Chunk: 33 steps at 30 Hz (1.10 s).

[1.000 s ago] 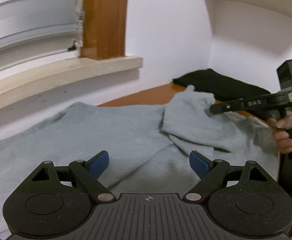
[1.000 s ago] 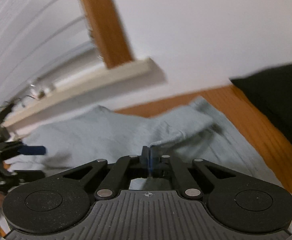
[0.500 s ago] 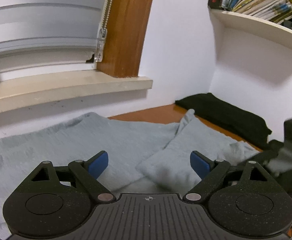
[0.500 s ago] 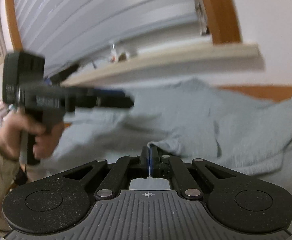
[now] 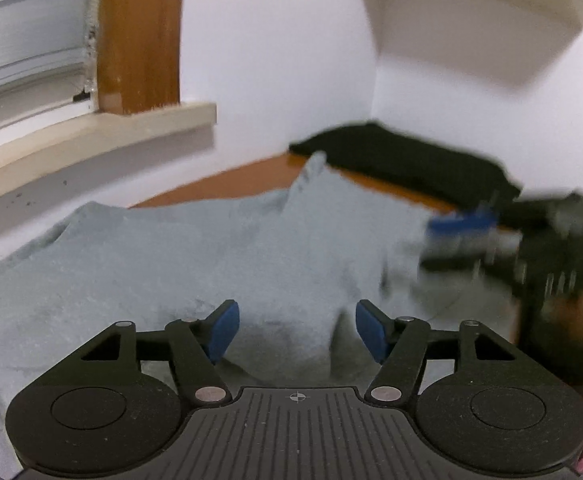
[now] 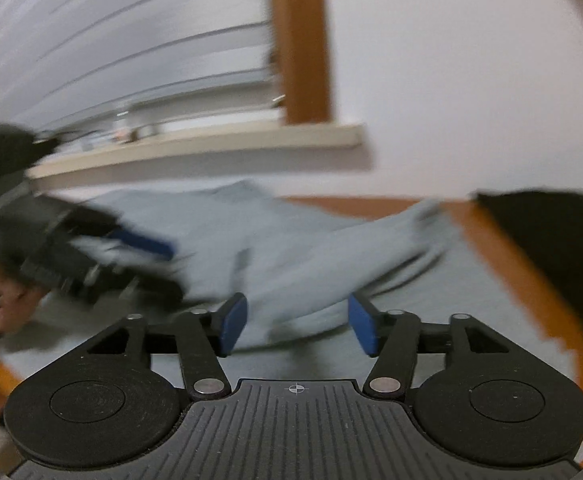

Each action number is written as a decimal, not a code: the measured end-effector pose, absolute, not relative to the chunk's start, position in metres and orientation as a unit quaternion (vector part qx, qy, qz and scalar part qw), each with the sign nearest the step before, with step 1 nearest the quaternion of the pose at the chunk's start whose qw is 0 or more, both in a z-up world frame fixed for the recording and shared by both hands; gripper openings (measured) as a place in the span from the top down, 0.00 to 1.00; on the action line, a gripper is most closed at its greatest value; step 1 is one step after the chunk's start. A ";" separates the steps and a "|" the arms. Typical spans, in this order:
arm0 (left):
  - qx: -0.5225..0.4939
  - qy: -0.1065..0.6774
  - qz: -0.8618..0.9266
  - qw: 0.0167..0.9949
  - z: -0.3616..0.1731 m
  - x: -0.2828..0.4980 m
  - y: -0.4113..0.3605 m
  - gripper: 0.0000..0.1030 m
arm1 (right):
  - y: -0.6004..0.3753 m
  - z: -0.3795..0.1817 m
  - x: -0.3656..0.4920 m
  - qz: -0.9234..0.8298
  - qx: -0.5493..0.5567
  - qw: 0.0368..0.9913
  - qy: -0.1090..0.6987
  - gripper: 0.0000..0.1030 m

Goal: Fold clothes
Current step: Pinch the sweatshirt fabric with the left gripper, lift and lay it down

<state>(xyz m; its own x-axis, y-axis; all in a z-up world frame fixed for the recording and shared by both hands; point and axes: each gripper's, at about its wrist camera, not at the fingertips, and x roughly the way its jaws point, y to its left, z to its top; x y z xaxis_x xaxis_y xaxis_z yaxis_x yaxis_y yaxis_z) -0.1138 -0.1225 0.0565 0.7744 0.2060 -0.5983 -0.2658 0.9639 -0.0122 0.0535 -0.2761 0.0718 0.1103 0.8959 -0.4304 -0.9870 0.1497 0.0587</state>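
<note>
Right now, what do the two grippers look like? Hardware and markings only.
Both match. The left gripper and right gripper have matte black linkage arms, silver pivot pins and blue pads on the fingertips. Each has two round black discs beside a ribbed black centre plate with a small white crosshair mark. No cables visible on either.

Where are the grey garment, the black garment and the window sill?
grey garment [image 5: 151,264], left wrist view, flat body panel.
black garment [image 5: 403,156], left wrist view, folded top.
window sill [image 6: 219,140], right wrist view, front edge.
</note>
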 end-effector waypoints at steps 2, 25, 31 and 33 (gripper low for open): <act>-0.031 0.328 0.132 0.935 0.049 -0.106 -0.124 0.33 | -0.272 0.073 0.065 0.629 -0.117 0.748 0.176 0.41; -0.159 0.159 0.269 0.937 0.112 -0.315 -0.061 0.80 | -0.224 0.053 0.140 0.569 -0.096 0.793 0.194 0.32; -0.179 0.182 0.286 0.924 0.093 -0.331 -0.053 0.71 | -0.221 0.044 0.135 0.572 -0.109 0.789 0.195 0.31; -0.177 0.179 0.304 0.919 0.092 -0.339 -0.053 0.64 | -0.221 0.044 0.134 0.574 -0.113 0.788 0.194 0.30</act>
